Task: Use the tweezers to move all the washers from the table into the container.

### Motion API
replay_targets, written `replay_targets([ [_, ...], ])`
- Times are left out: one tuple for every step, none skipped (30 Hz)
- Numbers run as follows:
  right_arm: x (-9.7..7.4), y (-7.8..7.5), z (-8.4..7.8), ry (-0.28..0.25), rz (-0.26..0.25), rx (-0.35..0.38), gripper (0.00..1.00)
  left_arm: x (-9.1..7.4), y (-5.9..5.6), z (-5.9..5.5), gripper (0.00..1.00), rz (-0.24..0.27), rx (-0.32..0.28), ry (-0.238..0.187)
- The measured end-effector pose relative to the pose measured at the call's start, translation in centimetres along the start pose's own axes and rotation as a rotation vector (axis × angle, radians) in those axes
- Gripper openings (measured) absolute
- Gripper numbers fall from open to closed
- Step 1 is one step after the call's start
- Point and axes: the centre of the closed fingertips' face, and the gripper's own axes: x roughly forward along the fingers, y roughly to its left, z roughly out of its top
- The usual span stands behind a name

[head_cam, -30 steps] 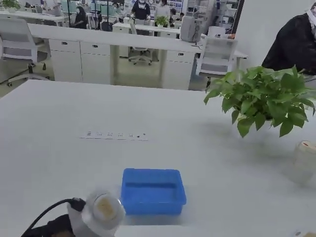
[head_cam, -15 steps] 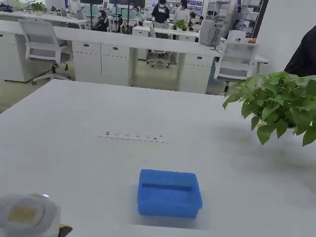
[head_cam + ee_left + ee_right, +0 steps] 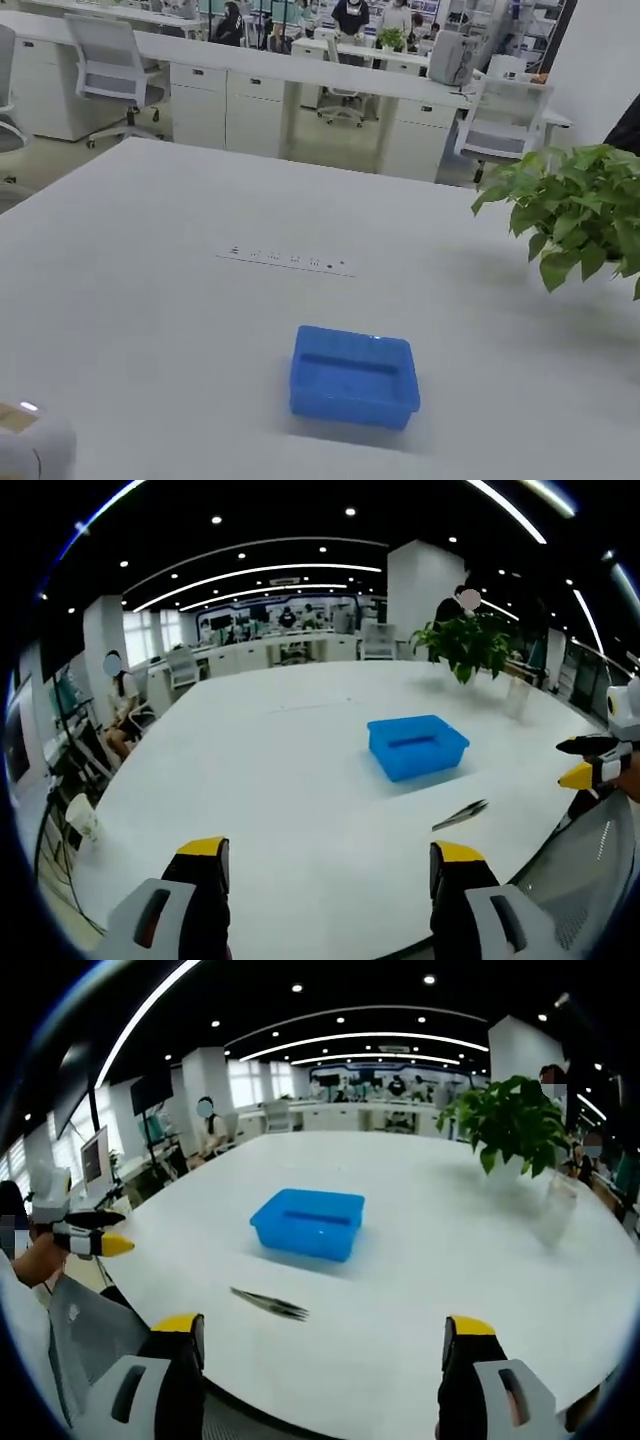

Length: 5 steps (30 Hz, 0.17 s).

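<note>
Left gripper (image 3: 330, 850) backed away from blue container (image 3: 417, 746); its jaws and right gripper's (image 3: 324, 1324) gape wide; tweezers (image 3: 270, 1304) lie near table (image 3: 420, 1260) edge.

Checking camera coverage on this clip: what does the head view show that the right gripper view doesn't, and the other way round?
Head view: the row of sockets set into the tabletop beyond the container.
Right gripper view: the tweezers lying on the table in front of the blue container, the right gripper with its jaws wide apart, and the left gripper at the left edge.
Both: the blue container, the potted plant and the white table.
</note>
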Motion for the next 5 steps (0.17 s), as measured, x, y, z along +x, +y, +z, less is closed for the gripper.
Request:
replay_targets([
  [-0.02,-0.02,0.01,0.000,0.002,0.002,0.99,0.08,-0.01,-0.06,0.85,0.002,0.000,0.002],
  [-0.02,-0.06,0.03,-0.002,-0.001,0.007,0.99,0.19,-0.03,-0.23,0.86,0.001,0.003,0.010],
  [-0.02,-0.08,0.03,-0.002,-0.004,0.009,0.99,0.23,-0.04,-0.32,0.88,0.002,0.004,0.012],
  [-0.02,-0.06,0.05,-0.003,-0.004,0.008,0.99,0.29,0.05,-0.38,0.89,0.005,0.004,0.012],
  [-0.03,-0.03,0.05,-0.002,-0.003,0.008,0.99,0.27,0.02,-0.37,0.89,0.003,0.004,0.011],
])
